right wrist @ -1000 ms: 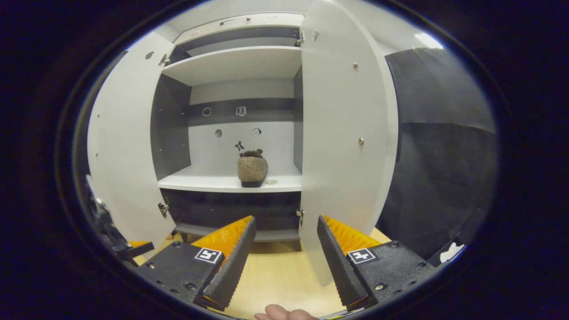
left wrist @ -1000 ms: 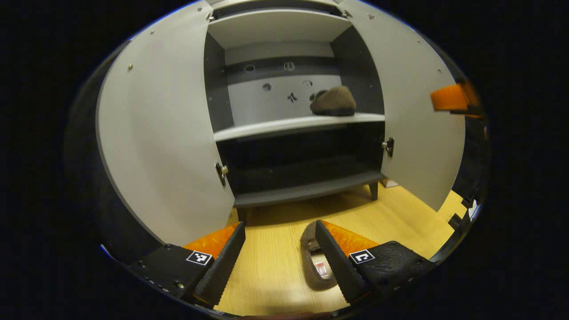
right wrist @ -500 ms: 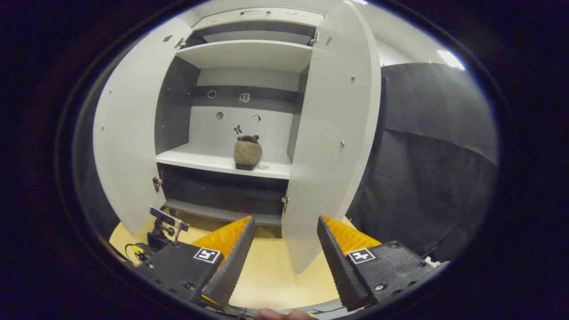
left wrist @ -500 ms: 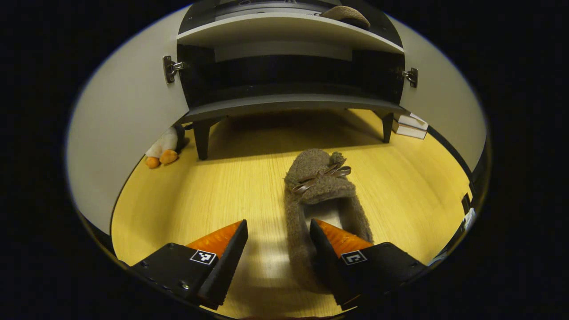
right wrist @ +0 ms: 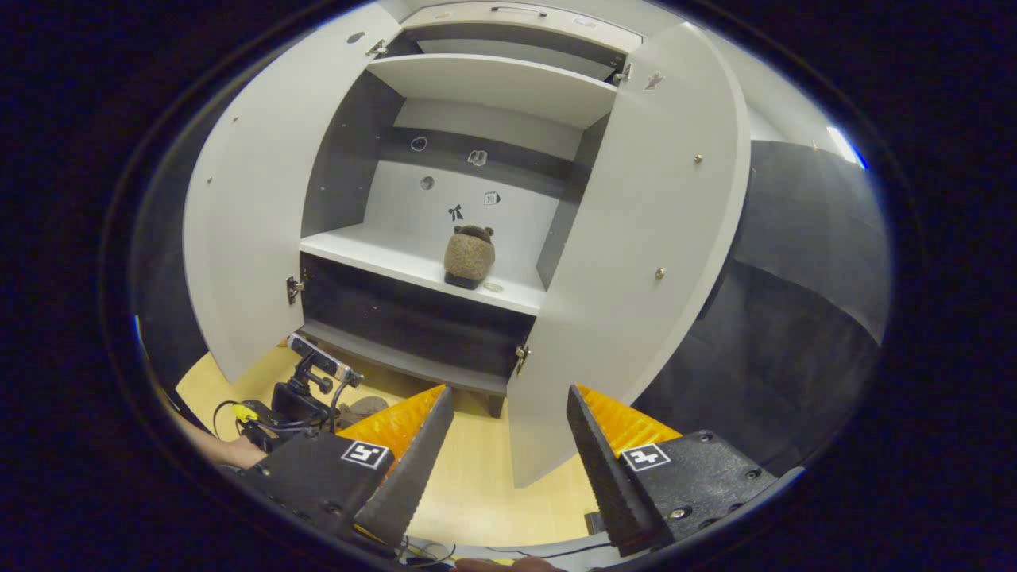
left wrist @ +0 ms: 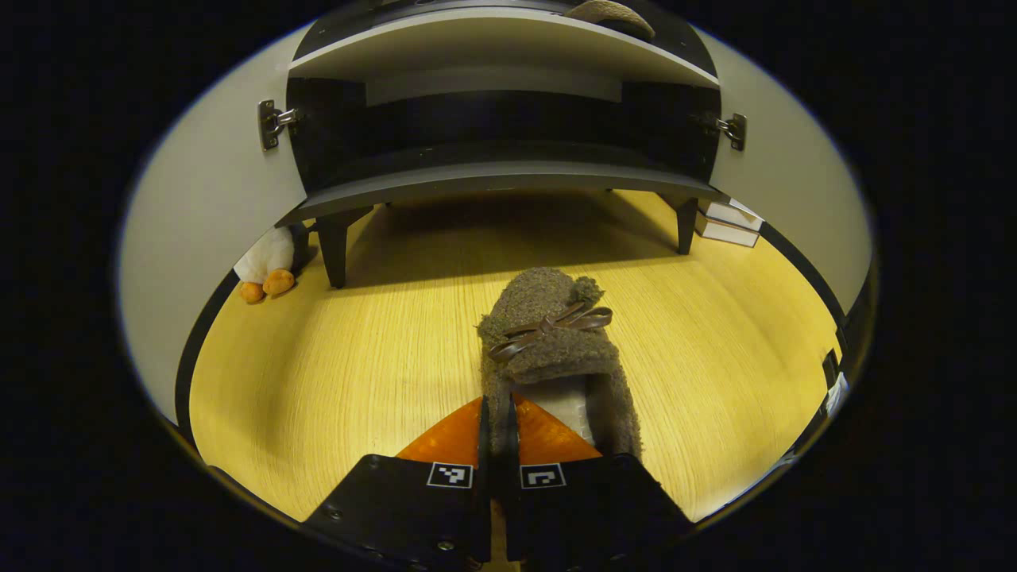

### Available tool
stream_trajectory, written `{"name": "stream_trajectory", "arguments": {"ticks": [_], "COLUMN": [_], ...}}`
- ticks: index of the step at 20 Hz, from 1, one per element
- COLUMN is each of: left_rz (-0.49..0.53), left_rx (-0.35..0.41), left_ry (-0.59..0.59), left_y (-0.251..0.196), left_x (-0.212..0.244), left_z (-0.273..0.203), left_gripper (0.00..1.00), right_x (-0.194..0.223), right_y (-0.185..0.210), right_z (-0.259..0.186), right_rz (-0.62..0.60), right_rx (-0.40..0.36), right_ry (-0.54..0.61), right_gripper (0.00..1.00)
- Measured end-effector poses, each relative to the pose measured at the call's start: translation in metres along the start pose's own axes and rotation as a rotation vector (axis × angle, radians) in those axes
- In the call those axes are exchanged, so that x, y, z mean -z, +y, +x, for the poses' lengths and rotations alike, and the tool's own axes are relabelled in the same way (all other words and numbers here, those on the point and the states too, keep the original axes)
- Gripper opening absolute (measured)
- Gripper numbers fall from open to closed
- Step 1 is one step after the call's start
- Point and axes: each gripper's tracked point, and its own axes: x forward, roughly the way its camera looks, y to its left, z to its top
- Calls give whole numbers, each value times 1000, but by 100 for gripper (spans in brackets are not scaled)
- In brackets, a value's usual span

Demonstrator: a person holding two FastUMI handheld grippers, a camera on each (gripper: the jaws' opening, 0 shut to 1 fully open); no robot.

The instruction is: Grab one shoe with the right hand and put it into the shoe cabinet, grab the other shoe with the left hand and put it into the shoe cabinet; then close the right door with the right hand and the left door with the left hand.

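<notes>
Because the left gripper [left wrist: 496, 445] pinches only the thin side wall of the fuzzy brown slipper [left wrist: 552, 349], with its fingers [left wrist: 453, 437] drawn nearly together on that wall, the soft fabric could slide out or fold once the slipper leaves the wooden floor [left wrist: 357, 373], and the toe with its bow would likely droop and swing. A sagging toe might then catch the front edge of the white shelf [left wrist: 508, 44] of the shoe cabinet [left wrist: 493, 171] beyond. Half a second ago these fingers stood wide apart, straddling that wall; now they have closed on it, and the slipper sits a little nearer the middle of the left gripper view. In the right gripper view, the right gripper [right wrist: 508, 453] hangs with its fingers spread and empty, its view now tilted, while the first slipper [right wrist: 469, 256] rests on the shelf as before, between the left door [right wrist: 246, 214] and right door [right wrist: 636, 262], both wide open.
</notes>
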Motion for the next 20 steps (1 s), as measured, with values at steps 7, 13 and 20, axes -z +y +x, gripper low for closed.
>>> {"name": "stream_trajectory", "arguments": {"ticks": [7,13,20], "left_rz": [-53,-153,-215], "left_rx": [-78,-48,-113], "left_ry": [-185,-384,-473], "left_y": [23,9,21], "left_x": [-99,-212,-284], "left_z": [-101,-238,-251], "left_gripper": [7,7,7], "right_x": [-17,-35,-53], "right_y": [19,32,33], "right_z": [19,34,47], "right_rz": [87,171,190], "right_rx": [-90,-163,-192], "right_ry": [-42,-90,-133], "right_gripper": [92,92,95]}}
